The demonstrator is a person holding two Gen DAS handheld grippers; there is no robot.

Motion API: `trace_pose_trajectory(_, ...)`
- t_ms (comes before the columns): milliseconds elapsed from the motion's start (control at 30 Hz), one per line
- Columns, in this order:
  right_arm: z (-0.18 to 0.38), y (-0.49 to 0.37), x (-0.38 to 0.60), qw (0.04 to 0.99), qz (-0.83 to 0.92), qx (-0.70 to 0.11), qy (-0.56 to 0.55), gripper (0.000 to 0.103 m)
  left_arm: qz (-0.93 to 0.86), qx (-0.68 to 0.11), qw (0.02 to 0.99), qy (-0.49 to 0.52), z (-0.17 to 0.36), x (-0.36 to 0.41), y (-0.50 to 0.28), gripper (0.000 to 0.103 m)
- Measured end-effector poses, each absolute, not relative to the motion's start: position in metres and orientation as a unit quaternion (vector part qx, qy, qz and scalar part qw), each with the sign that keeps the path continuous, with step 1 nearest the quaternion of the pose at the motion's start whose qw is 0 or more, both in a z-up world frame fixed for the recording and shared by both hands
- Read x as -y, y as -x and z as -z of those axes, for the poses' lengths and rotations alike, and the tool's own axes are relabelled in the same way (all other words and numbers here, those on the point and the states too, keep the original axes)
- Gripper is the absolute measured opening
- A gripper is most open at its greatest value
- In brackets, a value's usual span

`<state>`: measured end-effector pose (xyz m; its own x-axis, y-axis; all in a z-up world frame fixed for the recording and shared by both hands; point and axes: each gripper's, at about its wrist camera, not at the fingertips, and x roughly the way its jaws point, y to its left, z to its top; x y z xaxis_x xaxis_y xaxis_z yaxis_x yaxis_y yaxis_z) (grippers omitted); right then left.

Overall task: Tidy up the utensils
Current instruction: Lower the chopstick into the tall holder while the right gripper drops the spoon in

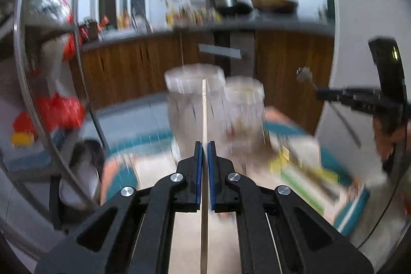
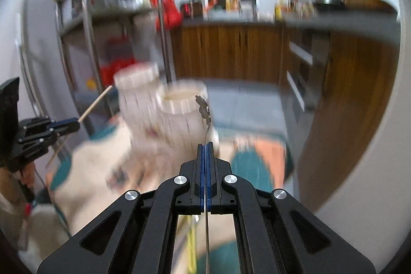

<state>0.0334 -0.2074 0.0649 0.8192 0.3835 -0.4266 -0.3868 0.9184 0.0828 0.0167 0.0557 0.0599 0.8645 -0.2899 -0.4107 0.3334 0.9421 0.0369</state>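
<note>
A: Left to right, then. Our left gripper point(image 1: 204, 145) is clamped on the chopstick point(image 1: 204, 107), tip aimed at the taller holder point(image 1: 195, 104)

B: And our right gripper point(image 2: 205, 148) is pinched tight on the metal spoon point(image 2: 204, 108), just by the shorter holder point(image 2: 183, 109)

A: We should tilt each piece upright over its rim before letting go

B: Agreed, and keep both grips firm until the ends are inside, since the holders stand touching and a knock could tip them
</note>
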Motion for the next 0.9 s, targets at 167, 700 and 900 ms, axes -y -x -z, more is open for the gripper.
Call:
trace_pose_trajectory(167,-0.103,-0.058,0.196,0.965,-0.227,-0.126,-0.046,0.002,0.168,-0.130,0.977,0.013,-0.103,-0.059,-0.053,0.004)
trace_pose_trajectory(700,-0.083,-0.166,0.184,0.943,-0.263,-0.075,-0.187,0.002,0.135,-0.082,0.983,0.095,-0.112,-0.039,-0.183,0.004)
trace_pose_trajectory(900,-0.060,-0.173,0.174,0.947,-0.256,-0.113,-0.159,0.002,0.132,-0.089,0.983,0.093,-0.090,-0.041,-0.178,0.004)
